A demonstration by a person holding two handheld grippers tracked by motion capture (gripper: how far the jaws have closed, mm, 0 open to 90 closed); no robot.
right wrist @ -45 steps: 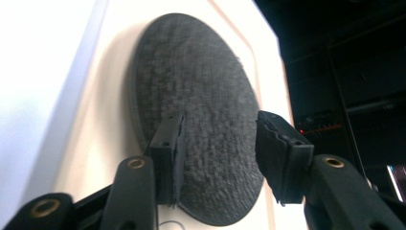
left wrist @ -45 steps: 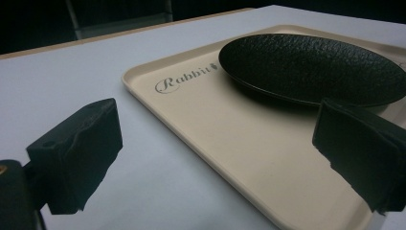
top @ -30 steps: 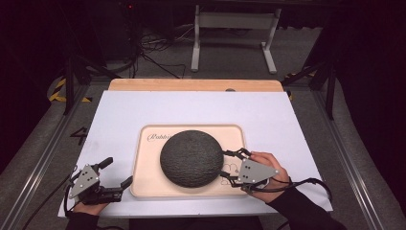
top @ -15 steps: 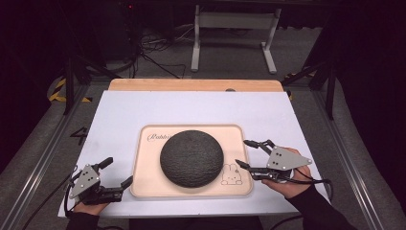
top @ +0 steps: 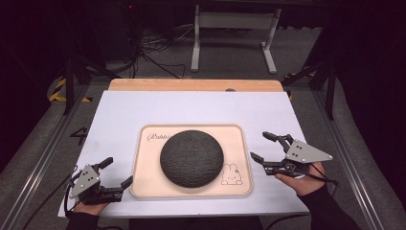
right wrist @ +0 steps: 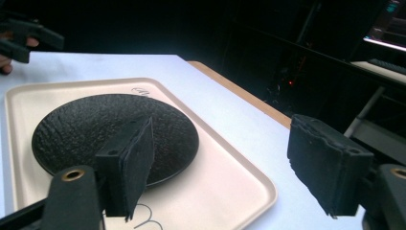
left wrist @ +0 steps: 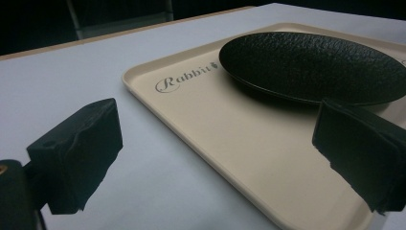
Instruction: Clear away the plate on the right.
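Note:
A round black textured plate (top: pixel 192 157) lies upside down, dome up, in the middle of a beige tray (top: pixel 148 179) printed with "Rabbit" and a small rabbit drawing. My left gripper (top: pixel 116 172) rests open on the table just left of the tray's front left corner. In the left gripper view the tray (left wrist: pixel 230 143) and the plate (left wrist: pixel 311 64) lie ahead between the jaws. My right gripper (top: pixel 261 146) is open beside the tray's right edge, holding nothing. The right gripper view shows the plate (right wrist: pixel 91 127) on the tray (right wrist: pixel 230 179) past the left jaw.
The tray sits on a white mat (top: pixel 143 110) over a wooden table whose far edge (top: pixel 191 85) shows. A metal stand (top: pixel 234 28) and cables lie on the dark floor beyond. Aluminium rails (top: pixel 43 153) run along both sides.
My right gripper has drawn back to the right, from the plate's right rim over the tray to the table beside the tray. The left gripper has stayed put.

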